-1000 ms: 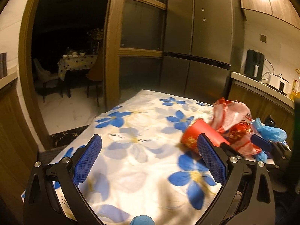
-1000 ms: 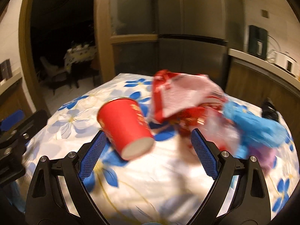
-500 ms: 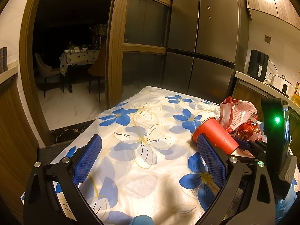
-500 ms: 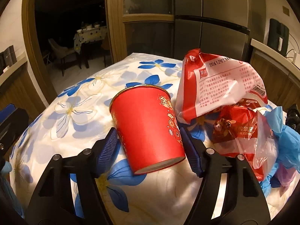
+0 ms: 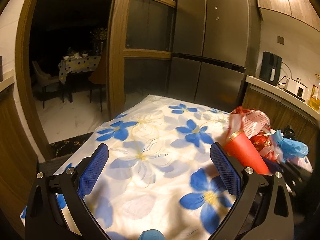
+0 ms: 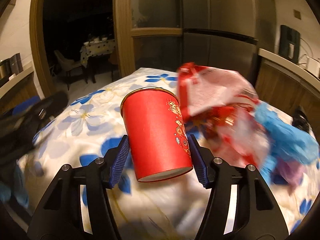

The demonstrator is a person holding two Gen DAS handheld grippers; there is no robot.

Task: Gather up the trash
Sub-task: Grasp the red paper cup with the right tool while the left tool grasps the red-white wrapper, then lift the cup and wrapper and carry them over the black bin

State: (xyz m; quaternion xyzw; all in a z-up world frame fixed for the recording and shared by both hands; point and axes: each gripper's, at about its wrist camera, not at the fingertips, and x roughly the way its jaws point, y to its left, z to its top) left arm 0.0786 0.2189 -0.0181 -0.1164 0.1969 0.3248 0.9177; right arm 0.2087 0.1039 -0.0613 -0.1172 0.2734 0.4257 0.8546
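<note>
The left gripper [image 5: 159, 172], black-framed with blue pads, stands wide and empty above the white tablecloth with blue flowers [image 5: 156, 160]. To its right, the right gripper [image 6: 158, 160] has just been closing and clamps the red paper cup [image 6: 158, 132], tilted, base toward the camera. Right of the cup lie a crumpled red-and-white plastic wrapper [image 6: 212, 92] and a blue plastic bag [image 6: 286, 138].

Both wrist views face the fridge [image 5: 210, 46], sharing the floral tablecloth [image 6: 90, 120].
</note>
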